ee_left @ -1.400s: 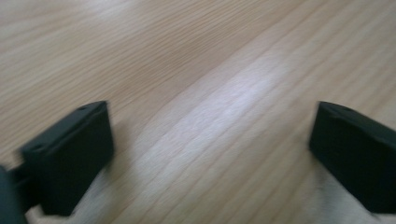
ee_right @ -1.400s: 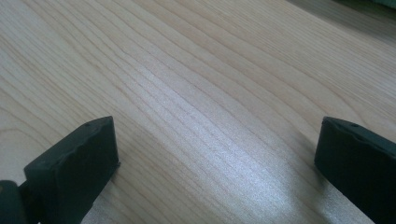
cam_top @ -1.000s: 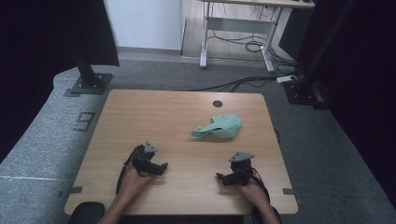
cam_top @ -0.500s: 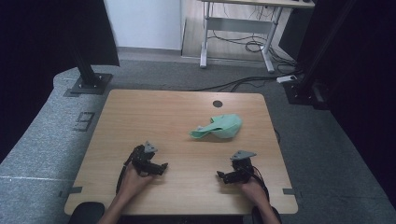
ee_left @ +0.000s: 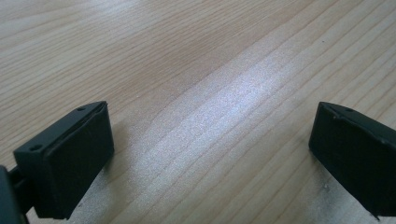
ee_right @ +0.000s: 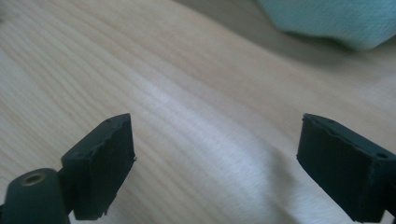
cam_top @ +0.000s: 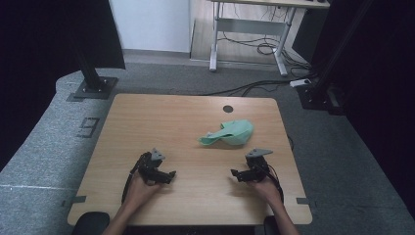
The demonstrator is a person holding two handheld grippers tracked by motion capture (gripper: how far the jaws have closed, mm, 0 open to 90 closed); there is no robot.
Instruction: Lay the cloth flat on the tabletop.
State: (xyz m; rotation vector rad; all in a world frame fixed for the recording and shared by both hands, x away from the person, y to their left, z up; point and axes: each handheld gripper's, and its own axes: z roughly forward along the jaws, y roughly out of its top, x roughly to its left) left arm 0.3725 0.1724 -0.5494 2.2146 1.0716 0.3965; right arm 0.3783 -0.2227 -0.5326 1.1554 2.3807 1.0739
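Observation:
A mint-green cap (cam_top: 230,133) lies on the wooden table (cam_top: 147,117), right of centre. My right gripper (cam_top: 234,174) hovers near the front right, pointing left, a short way in front of the cap. Its jaws have just been closing a little, but they stand open with bare wood between them (ee_right: 215,163). The cap's edge (ee_right: 327,18) shows at the top of the right gripper view. My left gripper (cam_top: 171,176) rests near the front left, pointing right. It is open over bare wood (ee_left: 210,154).
A round cable hole (cam_top: 227,108) sits near the table's far edge. Black stand bases flank the table on the floor at left (cam_top: 90,88) and right (cam_top: 318,95). A metal desk frame (cam_top: 249,29) with cables stands behind.
My right gripper has shifted slightly away from the front edge, toward the cap. The left gripper and the cap have stayed put.

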